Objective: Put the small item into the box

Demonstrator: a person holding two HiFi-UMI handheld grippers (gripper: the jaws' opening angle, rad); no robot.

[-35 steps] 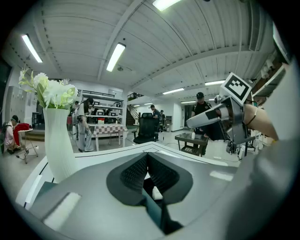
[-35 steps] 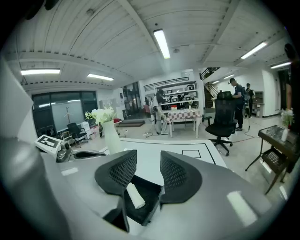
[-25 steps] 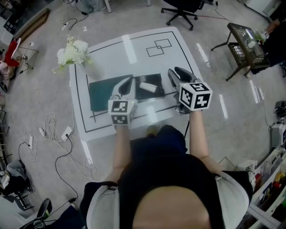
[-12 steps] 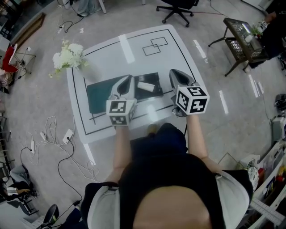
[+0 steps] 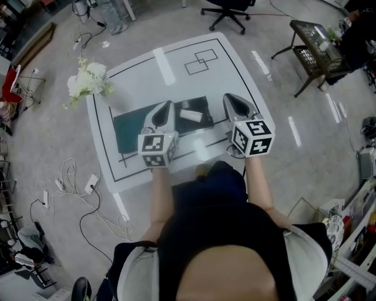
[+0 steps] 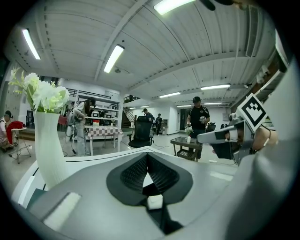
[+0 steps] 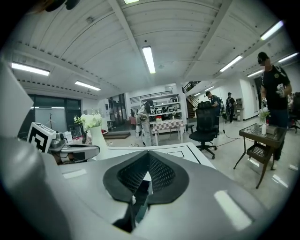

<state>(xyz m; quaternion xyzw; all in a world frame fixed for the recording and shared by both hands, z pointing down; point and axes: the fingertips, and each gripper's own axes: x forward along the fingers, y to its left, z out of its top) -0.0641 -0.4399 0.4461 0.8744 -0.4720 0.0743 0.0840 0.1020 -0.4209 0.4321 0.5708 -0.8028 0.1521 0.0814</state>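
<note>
A small white item [image 5: 189, 114] lies on the black part of a flat dark green and black box [image 5: 132, 126] in the middle of the white table [image 5: 176, 64]. My left gripper [image 5: 166, 107] hovers over the box's near side, just left of the item, with its jaws together and nothing in them. My right gripper [image 5: 232, 100] hangs to the right of the box, also shut and empty. In the left gripper view the jaws [image 6: 147, 157] meet at the tips; the right gripper view shows the same [image 7: 149, 157].
A white vase of flowers [image 5: 88, 79] stands at the table's far left corner. Two overlapping squares [image 5: 200, 62] are drawn at the far side. An office chair [image 5: 226, 12], a dark side table [image 5: 314, 44] and floor cables [image 5: 76, 188] surround the table.
The right gripper's jaws have come together from partly open. Both grippers have stayed over the table's near half.
</note>
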